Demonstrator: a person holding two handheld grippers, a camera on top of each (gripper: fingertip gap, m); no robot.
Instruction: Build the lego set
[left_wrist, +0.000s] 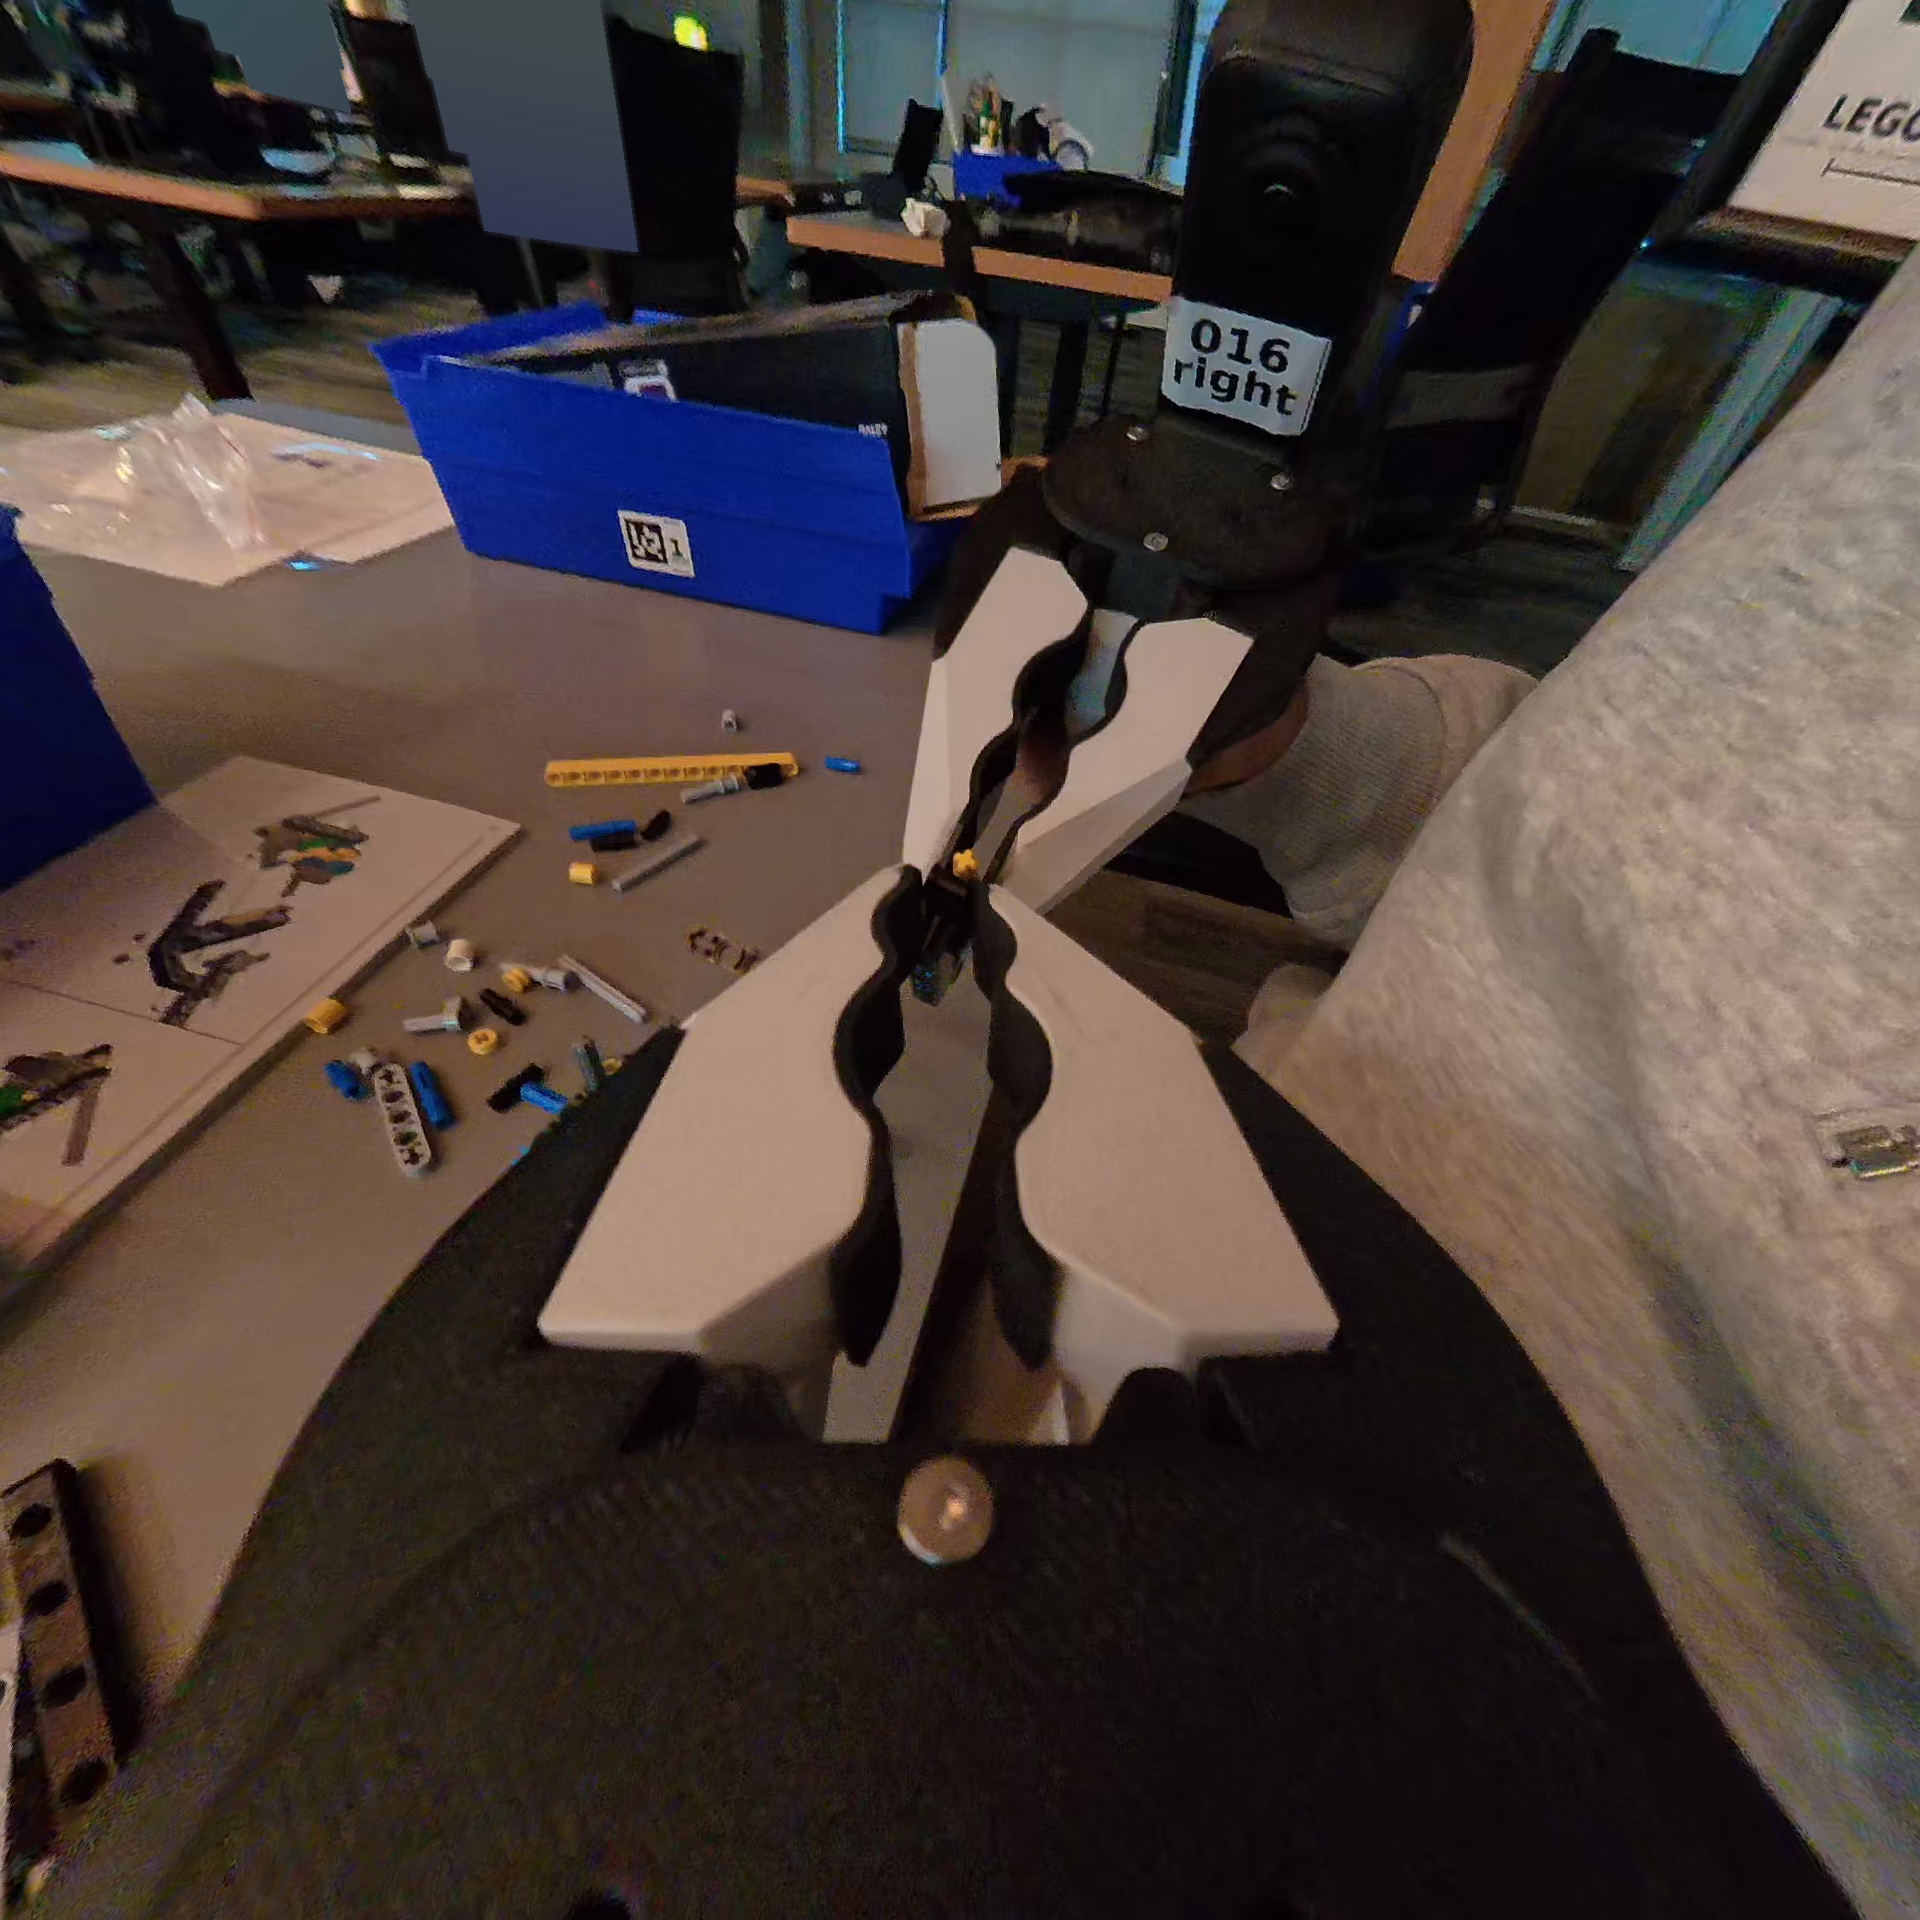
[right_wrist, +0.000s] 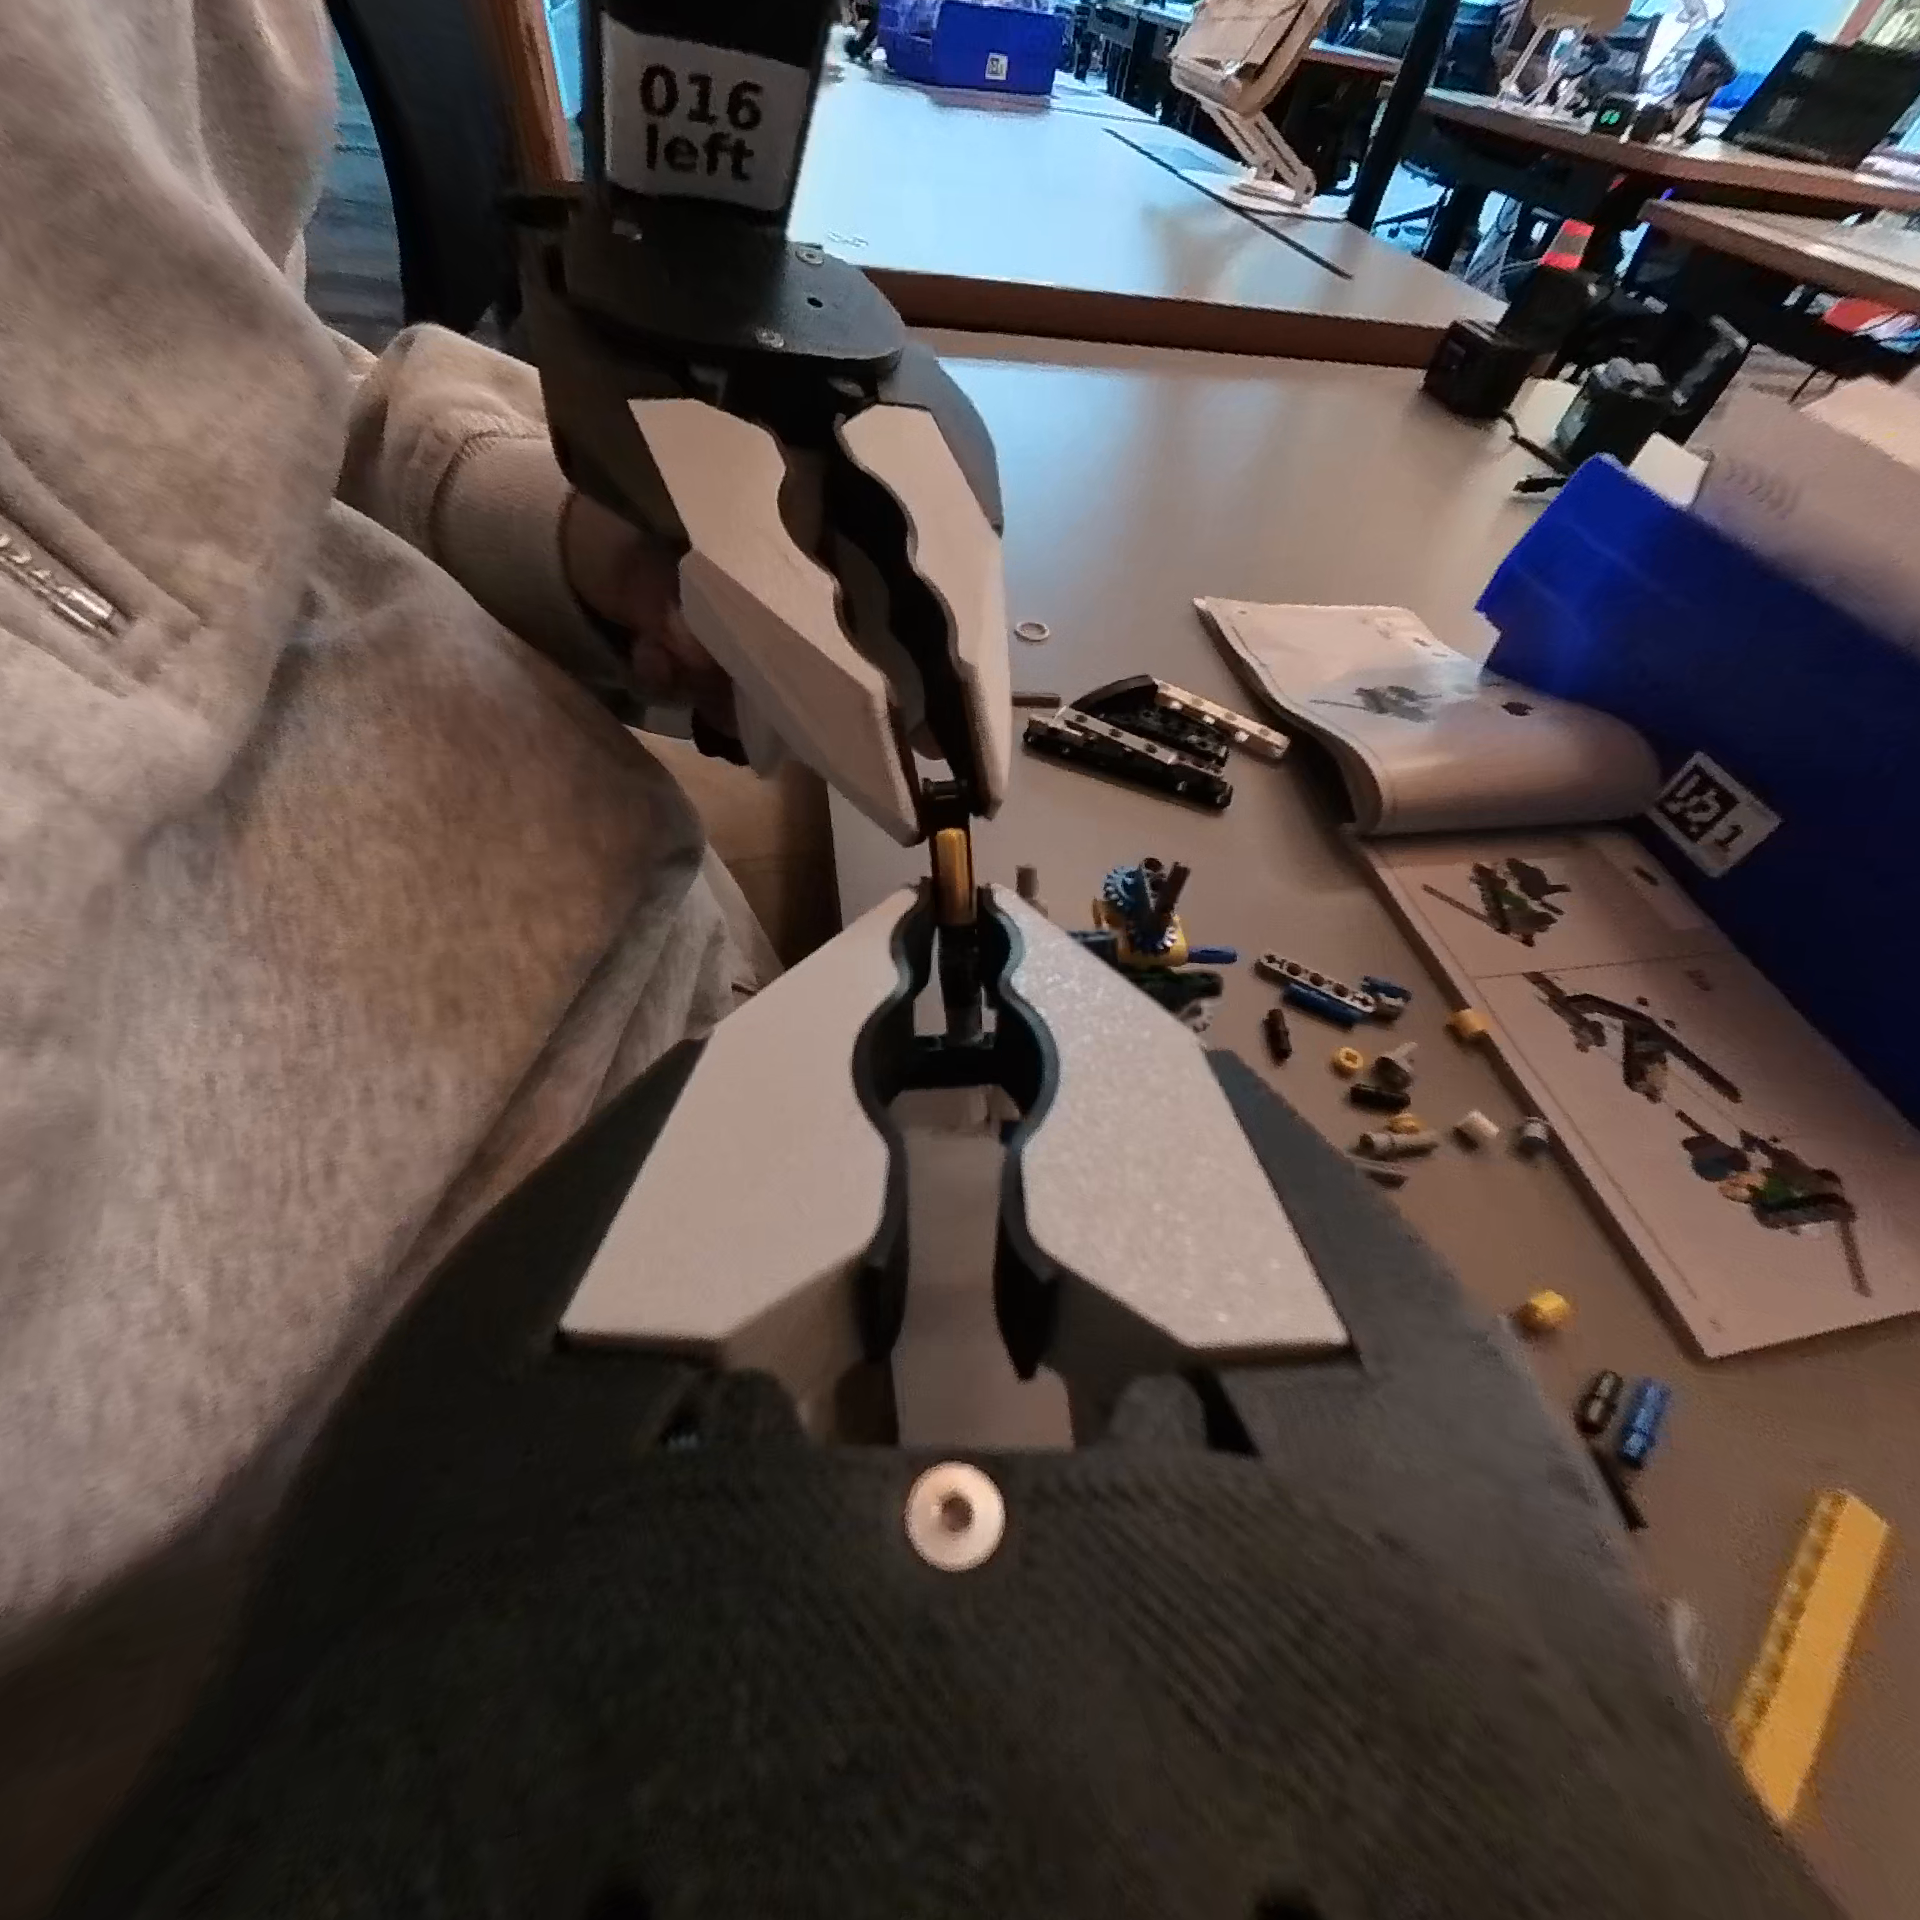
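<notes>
Both grippers, L (left_wrist: 940, 914) & R (right_wrist: 951, 920), pinch slim black-yellow pin assy (right_wrist: 953, 868), prob. plastic.

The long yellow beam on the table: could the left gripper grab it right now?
Probably not yet. The left gripper is shut on a small black piece, tip to tip with the right gripper. The long yellow beam lies uncovered.

Yellow beam (right_wrist: 1808, 1662) blurred and cut by the right edge; black beam (left_wrist: 52, 1652) cropped at left; scattered small pieces (left_wrist: 488, 1029) too tiny to identify.

Dim, warm indoor light, cooler daylight from far windows; strong fisheye bending and blur toward the edges
</notes>
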